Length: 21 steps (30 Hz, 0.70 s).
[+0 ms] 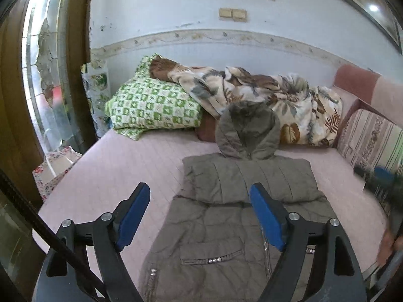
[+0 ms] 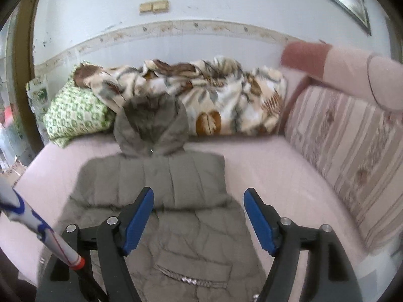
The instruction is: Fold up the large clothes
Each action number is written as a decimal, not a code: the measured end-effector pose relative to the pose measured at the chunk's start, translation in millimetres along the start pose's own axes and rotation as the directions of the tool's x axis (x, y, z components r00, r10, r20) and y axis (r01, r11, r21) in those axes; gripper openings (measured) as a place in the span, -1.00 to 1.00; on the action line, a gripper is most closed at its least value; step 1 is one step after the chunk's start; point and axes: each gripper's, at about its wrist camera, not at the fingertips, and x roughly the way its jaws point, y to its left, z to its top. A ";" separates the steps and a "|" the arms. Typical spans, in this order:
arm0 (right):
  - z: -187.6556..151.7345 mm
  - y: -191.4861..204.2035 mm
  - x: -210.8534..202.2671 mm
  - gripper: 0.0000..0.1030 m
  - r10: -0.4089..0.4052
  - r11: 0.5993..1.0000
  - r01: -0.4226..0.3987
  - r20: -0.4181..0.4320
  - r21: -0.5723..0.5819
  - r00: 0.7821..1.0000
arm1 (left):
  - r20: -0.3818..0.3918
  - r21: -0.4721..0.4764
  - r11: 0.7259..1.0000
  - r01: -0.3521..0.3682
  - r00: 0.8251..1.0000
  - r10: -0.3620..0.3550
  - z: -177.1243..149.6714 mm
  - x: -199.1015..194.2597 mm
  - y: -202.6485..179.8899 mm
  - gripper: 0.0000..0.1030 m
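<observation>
**Jacket laid flat on the bed, both tools spread above it**

Jacket [image 1: 226, 216], olive-grey and quilted, lies flat near the middle of the pink bed [image 1: 121, 171], its hem toward the near edge and its hood [image 1: 248, 130] pointing to the far edge by the wall. Both sleeves are folded across the chest, forming a padded band over the upper body. A front pocket with small studs shows low on the jacket.

The left tool [image 1: 200, 217] hovers over the jacket's lower half with its blue-padded fingers spread wide, holding nothing. The right tool [image 2: 199, 219] hangs over the same garment, its fingers likewise spread and empty.

Beyond the hood, along the far edge of the bed, a leaf-patterned blanket [image 1: 272, 95] lies bunched up, partly resting on a green-and-white checked pillow [image 1: 153, 105] at the far left corner. A striped cushion [image 2: 347, 151] stands along the bed's right edge.
</observation>
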 end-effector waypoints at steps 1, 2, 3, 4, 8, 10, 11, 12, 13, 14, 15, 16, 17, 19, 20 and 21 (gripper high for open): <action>9.2 3.5 -0.9 0.54 0.010 1.000 -0.010 -0.003 -0.006 1.000 | -0.006 0.005 1.000 0.000 1.000 0.000 -3.6 7.1 -1.6 0.58; 19.3 7.8 -0.9 0.54 0.024 1.000 -0.024 -0.011 -0.008 1.000 | -0.018 0.012 1.000 0.001 1.000 -0.001 -7.1 16.3 -3.2 0.58; 28.5 11.7 1.2 0.55 0.040 0.999 -0.040 -0.024 -0.002 0.999 | -0.040 0.023 1.000 0.003 0.999 -0.002 -11.2 29.6 -4.9 0.58; 36.7 15.5 5.4 0.55 0.055 0.998 -0.054 -0.038 0.008 0.998 | -0.057 0.027 1.000 0.006 0.998 -0.005 -14.3 40.5 -5.4 0.58; 58.3 30.0 34.9 0.55 0.036 0.999 -0.036 -0.071 0.000 0.997 | -0.117 0.031 0.999 0.009 0.993 -0.006 -26.9 91.3 -3.7 0.58; 68.9 41.0 60.1 0.55 -0.010 0.999 0.007 -0.083 -0.040 0.997 | -0.137 0.031 0.999 0.005 0.991 -0.001 -32.0 116.0 -1.5 0.58; 72.8 43.8 70.9 0.55 -0.022 0.998 0.018 -0.091 -0.053 0.996 | -0.145 0.032 0.999 0.003 0.989 0.002 -33.8 127.8 -0.1 0.58; 78.1 48.9 86.9 0.55 -0.037 0.997 0.030 -0.104 -0.068 0.994 | -0.155 0.033 0.999 0.001 0.988 0.004 -35.9 143.0 0.6 0.58; 83.1 54.1 104.5 0.55 -0.049 0.996 0.039 -0.121 -0.083 0.991 | -0.161 0.035 0.999 0.001 0.987 0.005 -37.4 154.1 1.3 0.58; 87.5 58.5 121.6 0.55 -0.055 0.994 0.041 -0.141 -0.097 0.988 | -0.167 0.037 0.999 -0.002 0.986 0.008 -39.2 165.3 1.7 0.58; 90.0 60.8 135.3 0.55 -0.059 0.994 0.042 -0.159 -0.106 0.986 | -0.173 0.039 0.999 -0.005 0.985 0.012 -41.5 177.3 2.3 0.58; 94.0 65.7 157.4 0.55 -0.064 0.993 0.044 -0.184 -0.112 0.981 | -0.175 0.036 0.999 -0.006 0.984 0.012 -44.9 189.0 3.5 0.58; 95.8 67.8 172.1 0.55 -0.066 0.993 0.044 -0.203 -0.109 0.977 | -0.174 0.031 0.999 -0.006 0.985 0.011 -48.7 198.4 5.3 0.58; 102.6 73.7 218.5 0.55 -0.066 0.995 0.043 -0.274 -0.089 0.959 | -0.169 0.022 1.000 -0.017 0.985 0.021 -59.0 216.1 9.7 0.58; 104.8 75.4 234.7 0.55 -0.075 0.995 0.053 -0.292 -0.084 0.954 | -0.173 0.030 0.999 -0.027 0.984 0.032 -64.3 225.0 9.8 0.58; 109.1 78.9 255.1 0.55 -0.094 0.994 0.072 -0.305 -0.080 0.948 | -0.183 0.048 0.999 -0.027 0.983 0.035 -68.3 231.5 7.9 0.58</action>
